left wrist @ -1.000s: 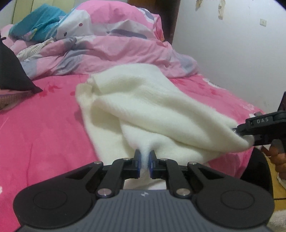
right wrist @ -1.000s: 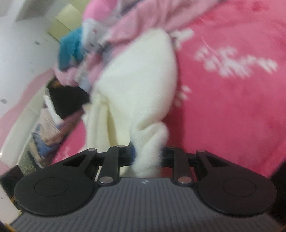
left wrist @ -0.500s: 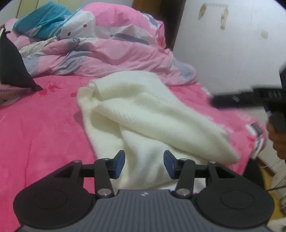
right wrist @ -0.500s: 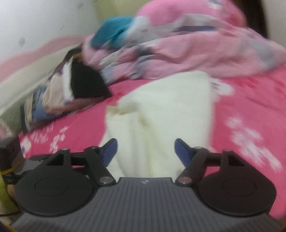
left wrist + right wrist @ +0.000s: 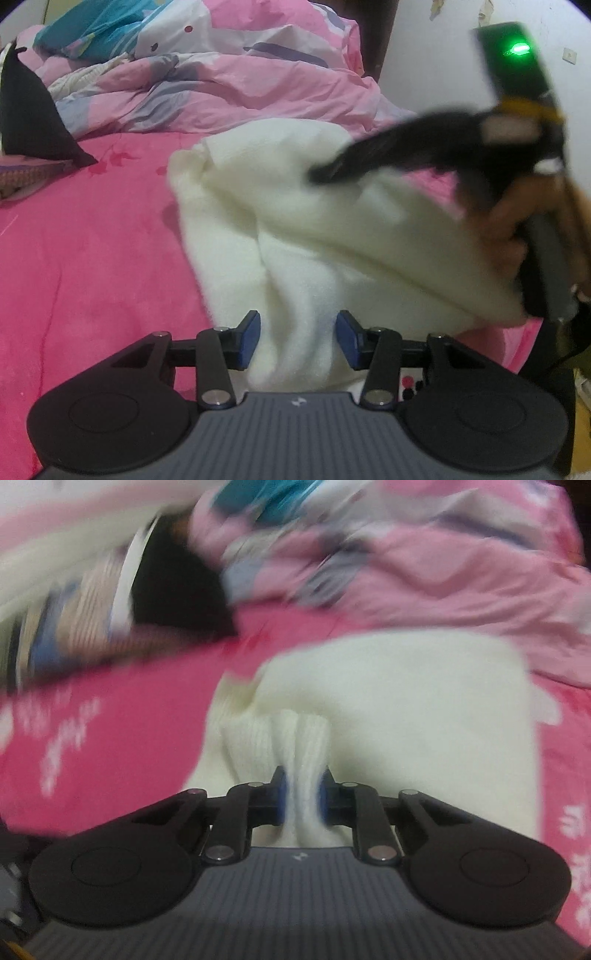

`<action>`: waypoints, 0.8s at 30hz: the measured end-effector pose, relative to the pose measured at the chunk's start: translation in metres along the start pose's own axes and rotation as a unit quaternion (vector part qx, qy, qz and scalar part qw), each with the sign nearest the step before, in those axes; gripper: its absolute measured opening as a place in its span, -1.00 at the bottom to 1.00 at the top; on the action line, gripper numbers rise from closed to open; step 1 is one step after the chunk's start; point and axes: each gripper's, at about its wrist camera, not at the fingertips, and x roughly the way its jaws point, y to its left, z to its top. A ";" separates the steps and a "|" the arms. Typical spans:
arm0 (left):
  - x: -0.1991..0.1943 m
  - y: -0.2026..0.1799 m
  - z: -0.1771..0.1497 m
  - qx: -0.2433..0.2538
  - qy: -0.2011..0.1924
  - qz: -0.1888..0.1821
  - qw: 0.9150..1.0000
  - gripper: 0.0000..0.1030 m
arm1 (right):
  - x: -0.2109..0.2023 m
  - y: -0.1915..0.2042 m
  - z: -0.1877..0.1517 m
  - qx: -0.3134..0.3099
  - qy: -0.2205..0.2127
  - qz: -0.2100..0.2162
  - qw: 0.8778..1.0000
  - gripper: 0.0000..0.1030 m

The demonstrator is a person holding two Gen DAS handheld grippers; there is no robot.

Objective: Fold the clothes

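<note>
Right wrist view shows the right gripper (image 5: pixel 301 799) clamping a bunched cream sweater (image 5: pixel 424 709), while the left gripper (image 5: pixel 297 338) gapes wide around its hem.

The whole right wrist view is smeared by motion, so the pile of dark and striped fabric (image 5: pixel 122 602) at upper left cannot be told apart into separate pieces, and the white marks on the pink bed sheet (image 5: pixel 74 738) have no readable shape. In the left wrist view the right gripper (image 5: pixel 317 175) is a dark blur over the cream garment (image 5: pixel 303 206); its jaws cannot be made out there. The hand (image 5: pixel 506 229) holding it is blurred too and partly cut by the frame edge. The garment's near hem is hidden behind the gripper bodies in both views. The black cloth (image 5: pixel 29 122) at far left is cropped.
</note>
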 end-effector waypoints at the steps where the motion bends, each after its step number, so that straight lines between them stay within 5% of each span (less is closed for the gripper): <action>1: 0.000 0.000 0.000 0.002 0.001 0.000 1.000 -0.08 | -0.013 -0.013 0.002 0.025 -0.021 -0.006 0.999 -0.74; 6: 0.002 -0.005 0.003 0.009 0.005 0.008 1.000 0.02 | -0.082 -0.093 -0.014 0.134 -0.097 -0.072 0.984 -0.75; 12: 0.005 -0.011 0.010 0.009 0.014 0.018 1.000 0.15 | -0.153 -0.177 -0.058 0.252 -0.159 -0.155 0.942 -0.76; 19: 0.009 -0.015 0.017 0.008 0.022 0.026 0.999 0.19 | -0.177 -0.222 -0.148 0.368 -0.143 -0.210 0.894 -0.76; 24: 0.013 -0.018 0.020 0.010 0.025 0.031 0.999 0.19 | -0.175 -0.225 -0.187 0.423 -0.147 -0.207 0.870 -0.76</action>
